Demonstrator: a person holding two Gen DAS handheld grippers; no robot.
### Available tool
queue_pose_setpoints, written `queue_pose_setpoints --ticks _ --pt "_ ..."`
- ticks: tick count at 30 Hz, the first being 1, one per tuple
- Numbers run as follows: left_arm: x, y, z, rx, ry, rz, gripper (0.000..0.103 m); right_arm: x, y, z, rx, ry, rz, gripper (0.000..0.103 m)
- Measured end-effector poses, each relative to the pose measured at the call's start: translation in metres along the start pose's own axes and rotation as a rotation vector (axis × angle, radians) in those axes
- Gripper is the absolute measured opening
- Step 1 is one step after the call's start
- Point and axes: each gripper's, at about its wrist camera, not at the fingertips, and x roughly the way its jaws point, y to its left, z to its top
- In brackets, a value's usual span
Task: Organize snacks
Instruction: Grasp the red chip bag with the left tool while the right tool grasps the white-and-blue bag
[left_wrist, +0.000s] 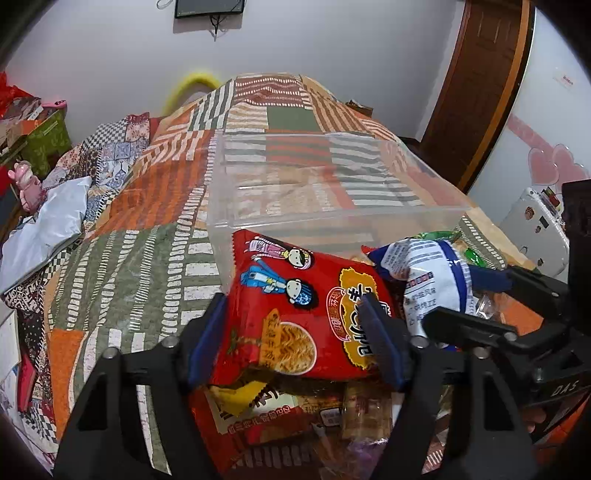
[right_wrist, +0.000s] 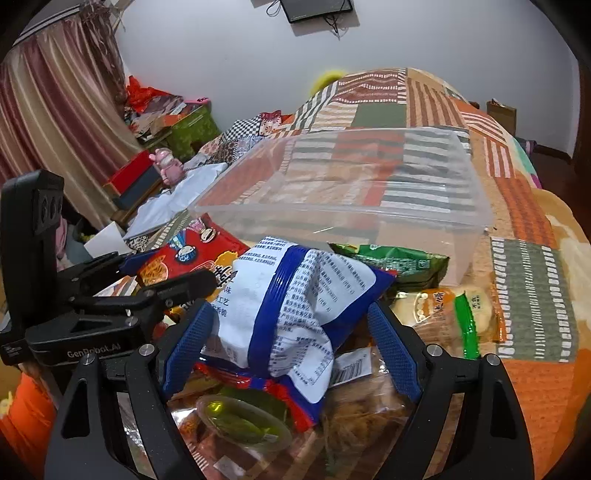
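Patchwork quilt (left_wrist: 155, 192) under clear rectangular plastic bin (left_wrist: 332, 221).

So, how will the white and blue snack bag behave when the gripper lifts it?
The white and blue snack bag looks crumpled and puffy, so probably light and floppy, sagging outside the right gripper. Its glossy film may slip.

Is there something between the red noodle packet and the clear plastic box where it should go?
Nothing visible blocks it. The red noodle packet sits between the left gripper's fingers, its far corner already at the near wall of the clear plastic box. The box looks empty and open on top; only that wall must be cleared.
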Motion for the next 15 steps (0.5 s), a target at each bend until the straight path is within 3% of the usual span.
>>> queue_pose_setpoints --ticks 4,7,11,15 --pt "-0.01 0.0 0.0 -0.002 -0.022 -0.013 0.043 -0.002 0.004 -0.001 -0.027 -0.015 0.001 0.067" --pt "-0.021 -0.003 0.002 0.007 -0.05 -0.015 0.034 -0.005 0.007 0.0 -0.049 -0.031 -0.013 0.054" --pt "-0.037 -0.015 0.003 0.043 -0.088 -0.052 0.031 -0.005 0.003 0.0 -0.045 -0.038 -0.008 0.047" --pt "-0.037 -0.028 0.004 0.074 -0.094 -0.042 0.033 -0.005 0.0 -0.001 -0.038 -0.038 0.002 0.045"
